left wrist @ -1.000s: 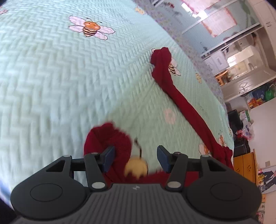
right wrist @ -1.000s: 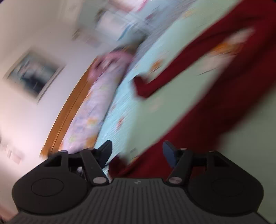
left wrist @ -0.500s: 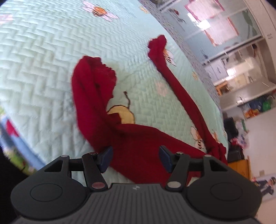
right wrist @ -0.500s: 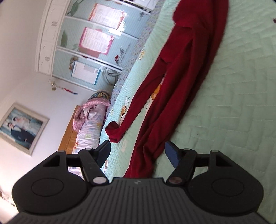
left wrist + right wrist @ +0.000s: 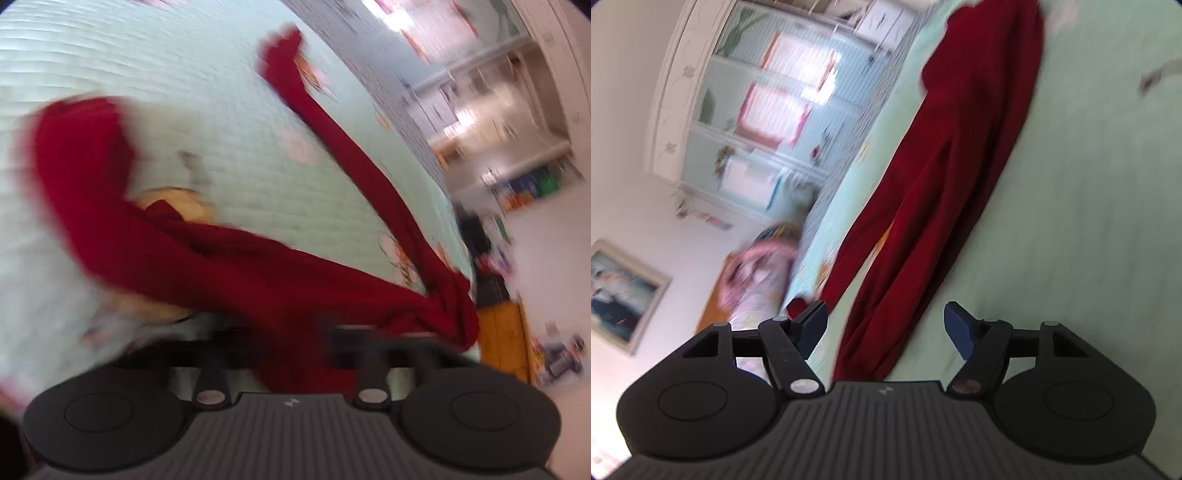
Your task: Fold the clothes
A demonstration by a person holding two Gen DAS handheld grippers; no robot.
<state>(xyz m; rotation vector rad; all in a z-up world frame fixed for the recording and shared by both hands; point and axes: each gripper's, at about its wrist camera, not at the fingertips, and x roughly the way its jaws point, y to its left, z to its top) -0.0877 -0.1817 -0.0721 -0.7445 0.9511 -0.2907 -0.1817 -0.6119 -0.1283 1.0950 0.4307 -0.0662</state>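
**On the bed: red garment, unfolded**

Right tongs: jaws wide apart, holding nothing, red garment running between and beyond them. Left tongs: blurred, grip cannot be told. Garment sprawls rumpled across the green quilt, one long sleeve outstretched. Judgement: a good fold needs cloth spread flat, sleeve drawn inward, edges gripped near corners.

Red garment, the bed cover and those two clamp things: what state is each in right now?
Red garment: unfolded, stretched in a long rumpled strip, one end bunched.
Green quilt: spread flat under the garment.
Left gripper: blurred, over red cloth; open or shut unclear.
Right gripper: open, empty, garment end between its fingers.
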